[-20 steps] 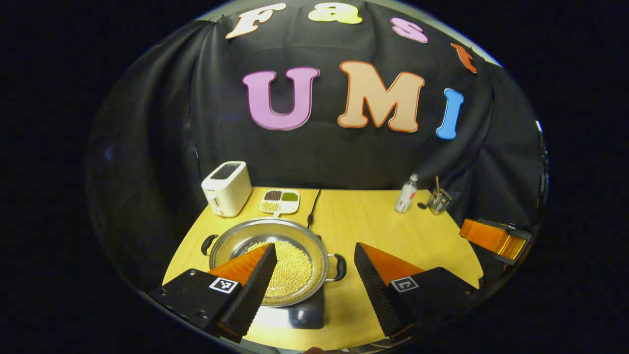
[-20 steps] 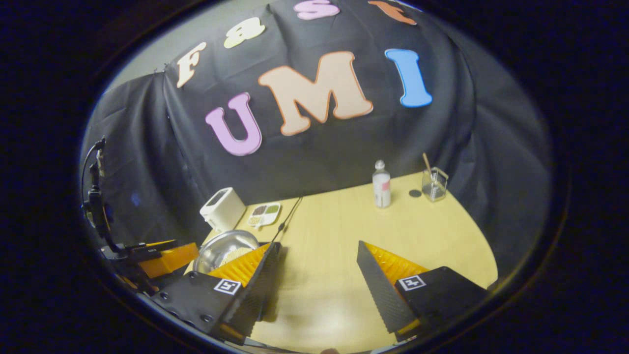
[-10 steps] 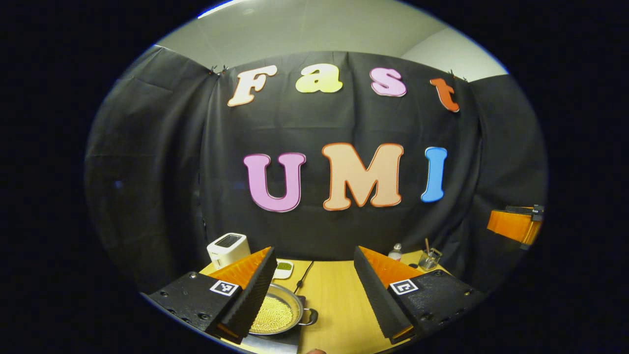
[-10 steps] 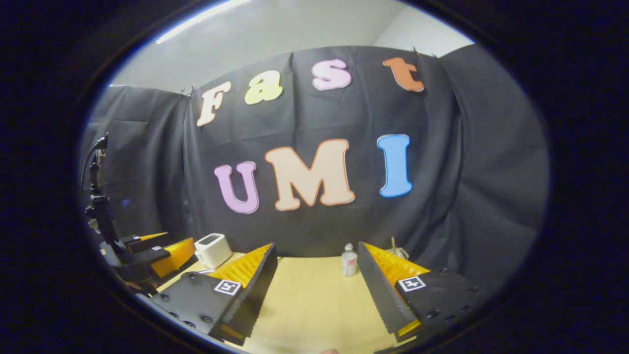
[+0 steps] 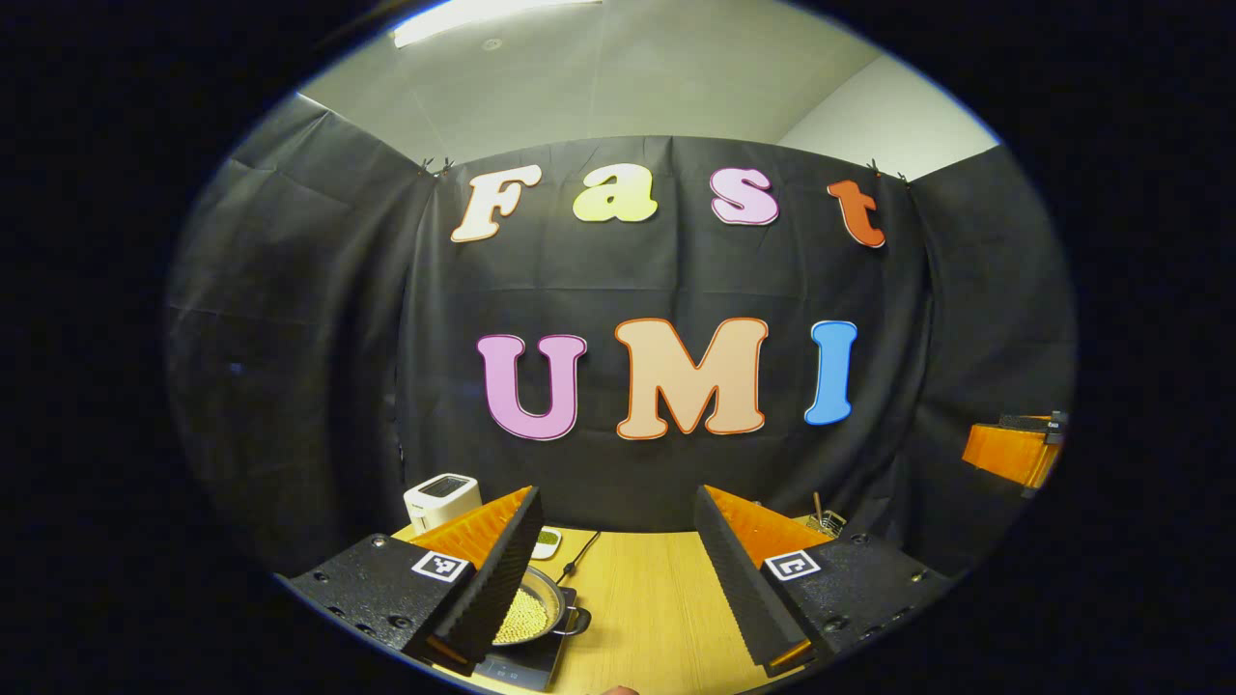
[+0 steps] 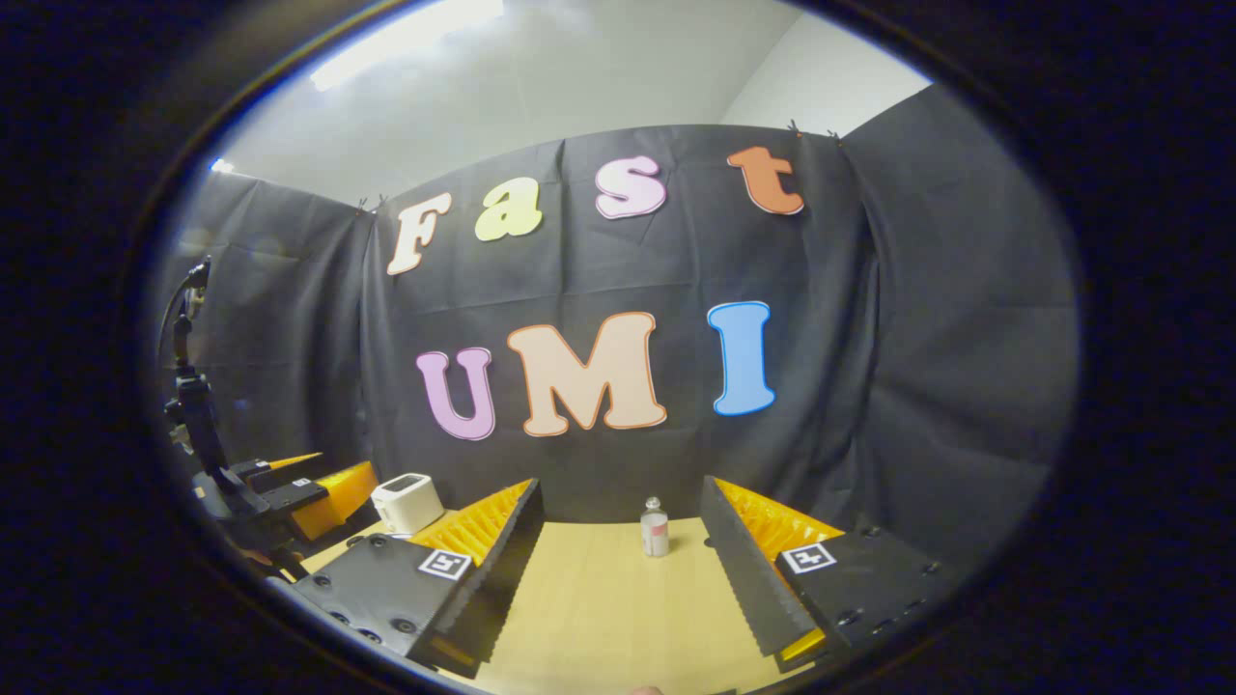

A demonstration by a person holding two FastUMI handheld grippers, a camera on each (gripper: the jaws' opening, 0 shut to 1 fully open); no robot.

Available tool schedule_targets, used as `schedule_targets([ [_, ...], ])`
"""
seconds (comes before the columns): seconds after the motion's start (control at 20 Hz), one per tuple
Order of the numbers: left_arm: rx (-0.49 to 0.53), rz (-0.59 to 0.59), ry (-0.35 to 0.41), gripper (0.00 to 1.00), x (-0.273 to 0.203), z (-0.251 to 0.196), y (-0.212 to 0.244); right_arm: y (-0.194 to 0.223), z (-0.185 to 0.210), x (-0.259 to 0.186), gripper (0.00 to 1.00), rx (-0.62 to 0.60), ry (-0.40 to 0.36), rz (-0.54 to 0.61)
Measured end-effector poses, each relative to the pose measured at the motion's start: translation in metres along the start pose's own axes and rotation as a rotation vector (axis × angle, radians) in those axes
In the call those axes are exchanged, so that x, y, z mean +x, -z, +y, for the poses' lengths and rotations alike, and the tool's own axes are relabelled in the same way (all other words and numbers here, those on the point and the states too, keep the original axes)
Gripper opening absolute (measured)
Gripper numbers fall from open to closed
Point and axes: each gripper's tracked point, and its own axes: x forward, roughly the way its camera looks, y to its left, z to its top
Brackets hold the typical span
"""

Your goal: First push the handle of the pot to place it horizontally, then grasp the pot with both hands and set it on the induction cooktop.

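Note:
A steel pot (image 5: 529, 612) with pale grains inside rests on the black induction cooktop (image 5: 521, 667) at the lower left of the left gripper view, half hidden behind my left finger. One dark side handle (image 5: 580, 619) sticks out to its right. My left gripper (image 5: 615, 494) is open, held well above and back from the pot, with nothing between its fingers. My right gripper (image 6: 621, 485) is open too, over bare wooden table (image 6: 599, 598). The left gripper (image 6: 309, 497) shows at the left edge of the right gripper view, and the right gripper (image 5: 1009, 452) at the far right of the left gripper view.
A white toaster (image 5: 441, 500) stands at the back left, with a small divided dish (image 5: 547, 542) and a black cable (image 5: 579, 555) beside it. A small bottle (image 6: 655, 528) stands at the back of the table, and a glass jar (image 5: 821, 522) farther right.
Both grippers have lifted and tipped upward, away from the table. The pot has shrunk toward the bottom of the left gripper view. Both stay open.

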Motion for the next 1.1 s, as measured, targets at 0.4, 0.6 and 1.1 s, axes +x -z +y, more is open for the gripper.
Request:
schedule_targets([
  [0.4,-0.008,-0.009,-0.018,0.96,-0.018,-0.014,0.004,0.0,-0.014,-0.03,0.93,0.012,0.018,0.002],
  [0.6,-0.003,-0.007,-0.032,0.95,-0.022,-0.012,0.004,-0.004,-0.016,-0.036,0.93,0.022,0.018,-0.006],
  [1.1,-0.004,0.01,-0.037,0.96,-0.019,-0.013,0.005,0.008,-0.021,-0.044,0.93,0.044,0.024,0.029],
])
